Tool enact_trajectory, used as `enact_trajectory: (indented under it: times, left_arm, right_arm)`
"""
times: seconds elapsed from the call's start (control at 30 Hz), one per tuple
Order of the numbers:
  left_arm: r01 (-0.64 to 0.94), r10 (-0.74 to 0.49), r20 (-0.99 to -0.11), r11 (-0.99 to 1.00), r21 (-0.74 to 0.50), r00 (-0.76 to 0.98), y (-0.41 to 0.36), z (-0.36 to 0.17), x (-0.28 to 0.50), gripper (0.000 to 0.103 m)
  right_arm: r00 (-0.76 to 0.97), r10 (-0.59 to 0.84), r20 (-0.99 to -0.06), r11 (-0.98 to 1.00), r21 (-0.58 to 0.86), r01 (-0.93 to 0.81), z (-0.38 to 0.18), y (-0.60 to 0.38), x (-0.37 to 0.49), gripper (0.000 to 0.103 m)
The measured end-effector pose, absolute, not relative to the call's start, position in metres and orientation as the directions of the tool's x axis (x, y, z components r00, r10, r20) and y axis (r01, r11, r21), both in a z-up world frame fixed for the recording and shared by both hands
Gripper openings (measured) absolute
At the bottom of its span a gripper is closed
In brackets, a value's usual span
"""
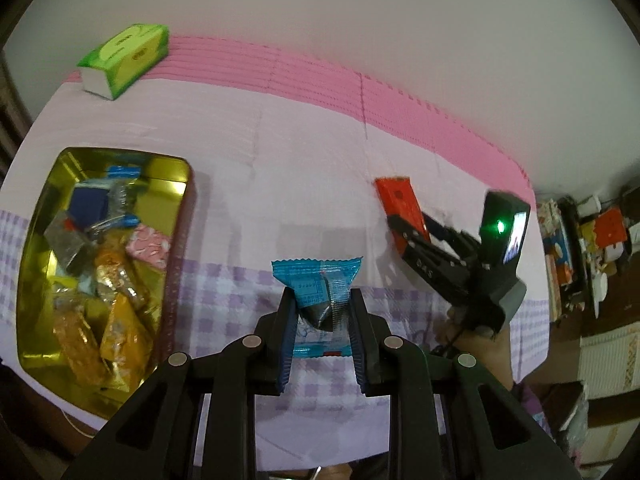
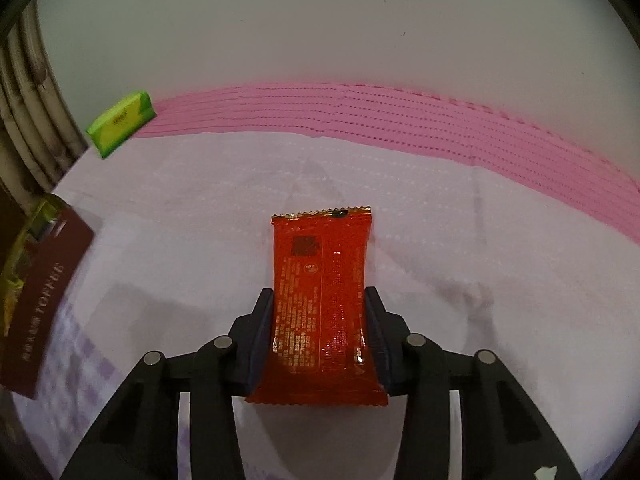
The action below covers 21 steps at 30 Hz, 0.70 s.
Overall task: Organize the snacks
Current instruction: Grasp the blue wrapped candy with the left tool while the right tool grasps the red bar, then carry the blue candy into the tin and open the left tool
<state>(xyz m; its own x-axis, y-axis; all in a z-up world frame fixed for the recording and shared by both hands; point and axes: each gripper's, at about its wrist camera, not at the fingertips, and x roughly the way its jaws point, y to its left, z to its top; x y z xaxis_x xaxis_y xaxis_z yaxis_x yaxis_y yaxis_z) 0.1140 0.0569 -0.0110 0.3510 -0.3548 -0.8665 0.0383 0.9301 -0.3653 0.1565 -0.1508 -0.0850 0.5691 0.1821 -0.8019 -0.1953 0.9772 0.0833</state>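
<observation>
My left gripper is shut on a blue snack packet and holds it over the checked cloth, right of the gold tin. The tin holds several wrapped snacks. My right gripper is shut on a red snack packet above the pale cloth. The right gripper and the red packet also show in the left wrist view, to the right of the blue packet. The tin's dark red side shows at the left edge of the right wrist view.
A green tissue pack lies at the far left of the table by the pink mat; it also shows in the right wrist view. Cluttered shelves stand off the table's right edge. A plain wall is behind.
</observation>
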Motion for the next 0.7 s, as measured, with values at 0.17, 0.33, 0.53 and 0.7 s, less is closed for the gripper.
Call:
enact_trajectory:
  times: [0.17,0.33,0.53,0.7]
  left_arm:
    - [0.003,-0.336,-0.854,0.931,-0.365,0.397,0.088,0.000,0.099,0.025]
    - [-0.041,-0.288,-0.856,0.940,-0.337,0.429,0.121,0.001,0.086,0.025]
    - [-0.079,-0.222,-0.849,0.952,-0.294,0.479,0.155,-0.002,0.074,0.025]
    - [-0.091,-0.182,-0.837,0.960,-0.264,0.516,0.176,-0.006,0.066,0.025]
  right_arm:
    - [0.589,0.286,-0.756,0.958,0.220,-0.183,-0.073,-0.156,0.118,0.040]
    - [0.621,0.302,-0.723,0.953,0.234,-0.192,-0.068,-0.149,0.087,0.040]
    - [0.651,0.266,-0.711,0.963,0.217,-0.157,-0.072,-0.140,0.080,0.040]
    - [0.650,0.236,-0.723,0.972,0.177,-0.155,-0.075,-0.132,0.076,0.040]
